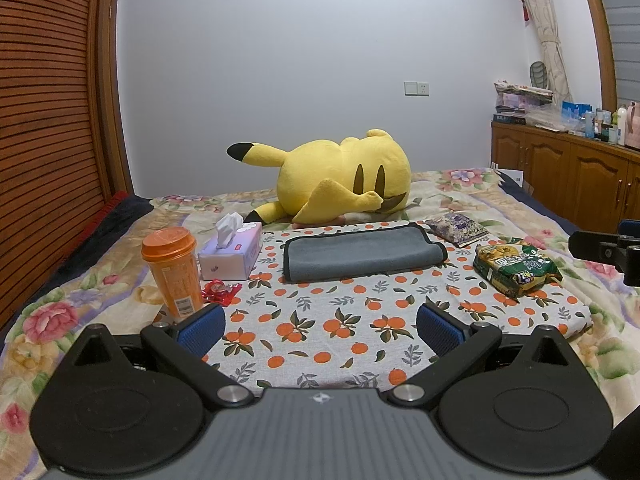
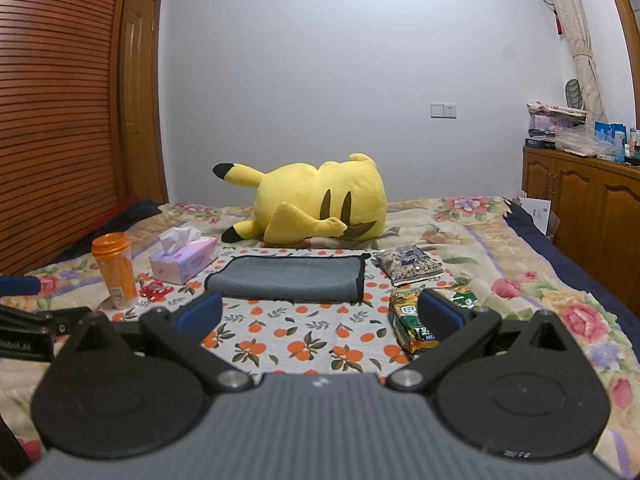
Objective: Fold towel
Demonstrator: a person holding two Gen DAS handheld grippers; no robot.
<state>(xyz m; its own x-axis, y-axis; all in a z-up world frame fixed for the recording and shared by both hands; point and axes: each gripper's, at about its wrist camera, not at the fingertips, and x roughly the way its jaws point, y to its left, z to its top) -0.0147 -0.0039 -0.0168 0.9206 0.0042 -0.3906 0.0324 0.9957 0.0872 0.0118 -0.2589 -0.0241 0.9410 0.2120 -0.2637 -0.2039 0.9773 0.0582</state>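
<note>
The towel (image 1: 362,254) (image 2: 290,278) is gray with a thin dark edge. It is folded over into a long, flat shape. It lies ahead of both pairs of fingers, not touching them.

Matt grey cloth towel (image 1: 362,254), glossy plastic snack bag (image 1: 516,266), wooden cabinet (image 1: 568,176)

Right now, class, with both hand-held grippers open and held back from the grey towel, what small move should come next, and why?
Probably bring the left hand-held gripper forward toward the grey towel's near edge. Both the left and the right hand-held gripper hang open and empty, short of the towel, which lies already folded over on the orange-print cloth, untouched.
</note>
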